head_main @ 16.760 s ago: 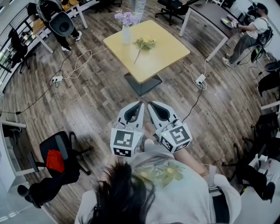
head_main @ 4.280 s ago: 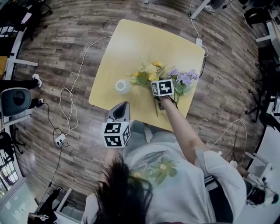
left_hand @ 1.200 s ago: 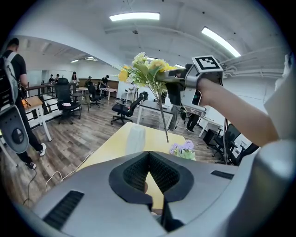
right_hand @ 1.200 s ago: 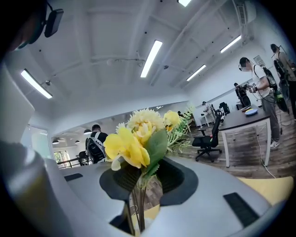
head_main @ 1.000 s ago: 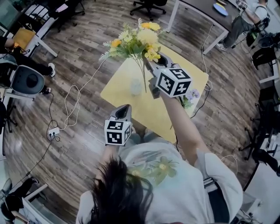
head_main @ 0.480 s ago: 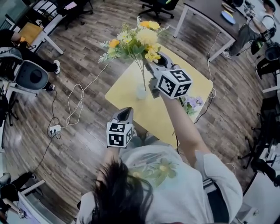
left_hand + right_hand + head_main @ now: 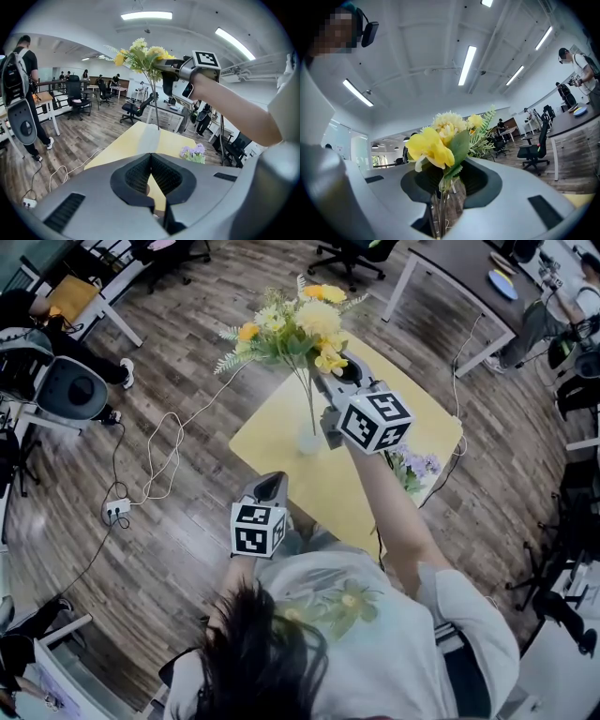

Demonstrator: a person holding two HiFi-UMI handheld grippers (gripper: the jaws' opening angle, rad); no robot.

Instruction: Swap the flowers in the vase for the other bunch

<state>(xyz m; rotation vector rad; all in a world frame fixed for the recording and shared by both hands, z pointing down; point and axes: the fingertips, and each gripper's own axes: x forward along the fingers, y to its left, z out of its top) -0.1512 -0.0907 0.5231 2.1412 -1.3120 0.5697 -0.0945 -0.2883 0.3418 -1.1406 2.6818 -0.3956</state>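
Yellow bunch [image 7: 298, 322]: stems were pinched in the right gripper [image 7: 326, 371], blooms upright above the table [image 7: 267, 442], stem tips near the vase [image 7: 308, 439]. Purple bunch [image 7: 417, 467]: lay on the table beyond the right forearm. Left gripper [image 7: 271, 484]: jaws pressed together, empty, by the table's near edge.

The left gripper [image 7: 271, 480] and right gripper [image 7: 323, 381] have smooth grey moulded shells. Each carries 1 white cube with black square markers [image 7: 377, 422] at its rear, and black ribbed pads [image 7: 139, 174] line the jaws. Behind them is a pale short-sleeved T-shirt [image 7: 375, 643] with a yellow-green flower print.
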